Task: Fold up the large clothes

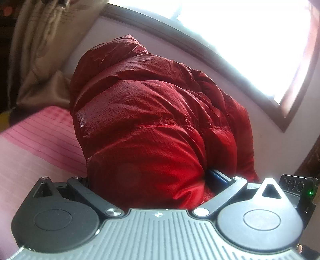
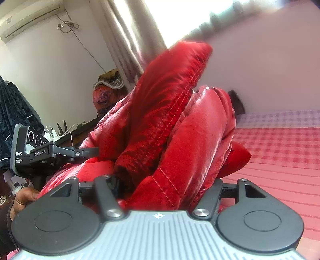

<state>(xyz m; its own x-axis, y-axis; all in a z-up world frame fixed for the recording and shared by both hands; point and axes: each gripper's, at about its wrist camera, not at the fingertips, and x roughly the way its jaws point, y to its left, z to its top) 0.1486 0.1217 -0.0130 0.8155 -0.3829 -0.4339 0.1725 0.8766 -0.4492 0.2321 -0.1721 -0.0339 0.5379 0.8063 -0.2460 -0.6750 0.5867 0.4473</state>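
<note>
Both grippers are buried in the red puffer jacket [image 1: 152,112]: left gripper [image 1: 148,180] and right gripper [image 2: 158,180] each pinch a bunch, lifted above the pink striped bed [image 2: 280,160]. Looks mid-fold; next it probably needs laying down flat, edges matched.

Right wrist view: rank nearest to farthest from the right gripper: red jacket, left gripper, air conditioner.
1. red jacket: bunched in the right gripper.
2. left gripper: left side, at the jacket.
3. air conditioner: top left, high on the wall.

Home bedroom: checked bedsheet [image 2: 280,144], curtains [image 2: 128,40], wall air conditioner [image 2: 30,20].
</note>
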